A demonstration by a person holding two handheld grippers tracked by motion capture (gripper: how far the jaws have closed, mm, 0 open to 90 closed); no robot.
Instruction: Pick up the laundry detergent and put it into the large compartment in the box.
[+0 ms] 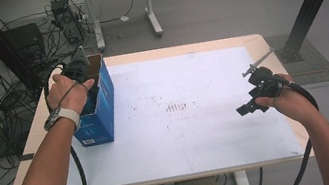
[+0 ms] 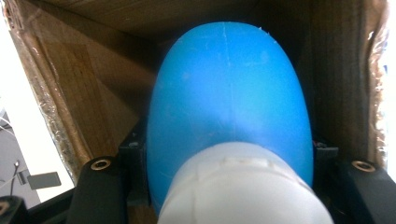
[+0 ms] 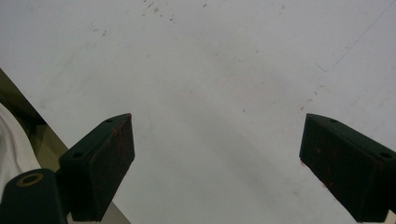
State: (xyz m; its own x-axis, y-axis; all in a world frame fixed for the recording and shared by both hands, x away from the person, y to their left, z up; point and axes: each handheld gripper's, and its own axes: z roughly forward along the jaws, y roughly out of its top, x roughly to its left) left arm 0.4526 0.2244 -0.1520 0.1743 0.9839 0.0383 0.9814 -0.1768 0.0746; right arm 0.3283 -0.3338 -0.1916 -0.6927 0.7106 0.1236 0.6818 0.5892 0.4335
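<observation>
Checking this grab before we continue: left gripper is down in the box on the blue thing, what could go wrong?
1. The left gripper clamps a smooth, rounded blue object; it might slip out.
2. The cardboard walls sit close; lifting could snag a flap or drag the box.
3. Nothing steadies the box; the right gripper is open over the table.

Left forearm runs up the left side of the high view, a watch on the wrist, the hand (image 1: 67,94) wrapped over the left gripper (image 1: 79,71), which points down and away from the person. Its jaws are clamped on both sides of a blue bulb (image 2: 231,107). Right hand (image 1: 291,100) holds the right gripper (image 1: 245,108) low on the right, pointing left, jaws spread wide with nothing between them.
</observation>
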